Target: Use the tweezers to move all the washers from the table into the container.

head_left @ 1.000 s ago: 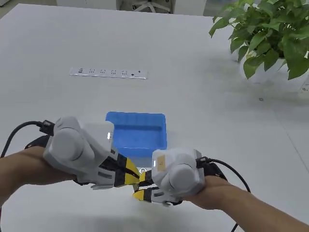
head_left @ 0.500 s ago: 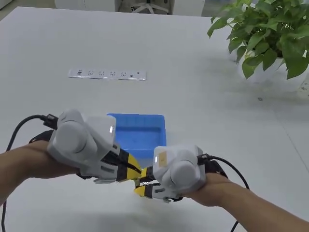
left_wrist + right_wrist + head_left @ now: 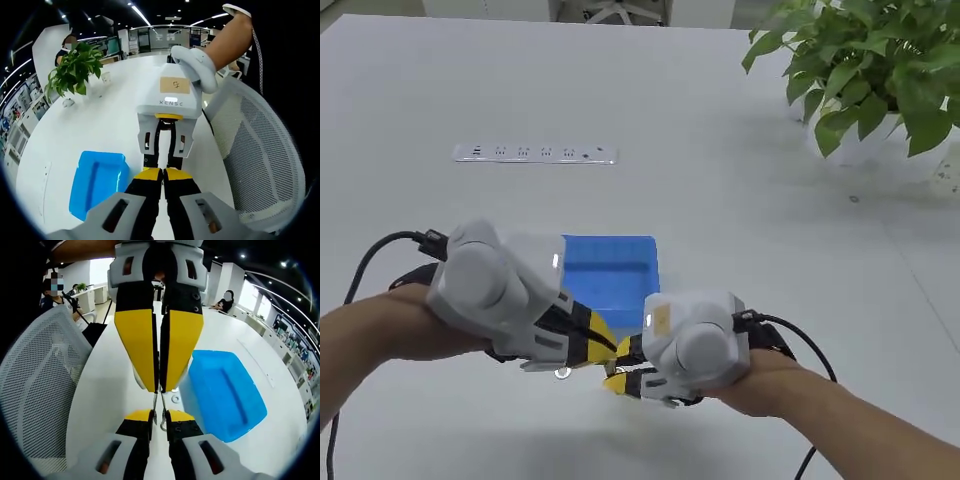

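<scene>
The blue container [image 3: 610,262] sits on the white table just beyond the two grippers. They meet tip to tip near the table's front edge. My left gripper [image 3: 610,350] is shut on the thin metal tweezers [image 3: 159,407], which point out from its yellow jaws. My right gripper [image 3: 623,368] faces it, and its jaws close in around the tweezers' tips [image 3: 160,416]. One small washer [image 3: 563,373] lies on the table under the left gripper. It also shows beside the container [image 3: 225,390] as the washer [image 3: 175,399]. I cannot tell whether the tips hold anything.
A white power strip [image 3: 535,153] lies further back on the left. A potted plant [image 3: 865,70] stands at the back right. Black cables trail from both grippers. A mesh office chair [image 3: 260,160] stands by the table's front edge.
Both grippers, still tip to tip, have shifted slightly away from me toward the container. The left gripper has risen a little, and a washer now shows under it.
</scene>
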Demonstrator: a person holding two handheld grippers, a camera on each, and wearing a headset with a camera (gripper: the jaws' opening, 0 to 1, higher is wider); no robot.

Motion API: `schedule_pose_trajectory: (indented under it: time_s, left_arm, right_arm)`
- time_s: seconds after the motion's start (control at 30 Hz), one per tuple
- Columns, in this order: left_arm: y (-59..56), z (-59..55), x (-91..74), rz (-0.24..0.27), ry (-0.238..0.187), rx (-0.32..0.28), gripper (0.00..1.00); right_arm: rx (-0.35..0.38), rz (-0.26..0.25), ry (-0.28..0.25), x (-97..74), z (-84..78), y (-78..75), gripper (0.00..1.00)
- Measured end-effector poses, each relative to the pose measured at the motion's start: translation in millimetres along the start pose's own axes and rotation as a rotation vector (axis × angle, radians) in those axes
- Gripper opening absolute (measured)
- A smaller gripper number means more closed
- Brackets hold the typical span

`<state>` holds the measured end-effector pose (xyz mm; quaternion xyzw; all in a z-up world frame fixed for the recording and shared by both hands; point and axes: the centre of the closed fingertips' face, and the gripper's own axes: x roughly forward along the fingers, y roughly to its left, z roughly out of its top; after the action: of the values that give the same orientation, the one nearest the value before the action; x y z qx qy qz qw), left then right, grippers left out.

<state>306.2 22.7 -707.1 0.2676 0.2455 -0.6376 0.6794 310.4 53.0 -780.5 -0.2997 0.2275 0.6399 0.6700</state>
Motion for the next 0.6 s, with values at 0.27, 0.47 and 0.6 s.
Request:
schedule_pose_trajectory:
  time_s: [0.27, 0.47, 0.6]
  left_arm:
    - [4.0, -2.3, 3.1, -0.001, 0.005, -0.009, 0.06]
    - [6.8, -1.0, 4.7, -0.002, -0.004, -0.023, 0.06]
    - [7.0, -0.1, 4.7, -0.001, -0.001, -0.02, 0.06]
  right_arm:
    - [0.013, -0.002, 0.003, 1.7, -3.9, -3.5, 0.13]
    - [0.027, -0.003, 0.001, 2.5, -5.7, -4.8, 0.13]
    - [0.031, -0.002, -0.002, 1.8, -5.4, -4.8, 0.13]
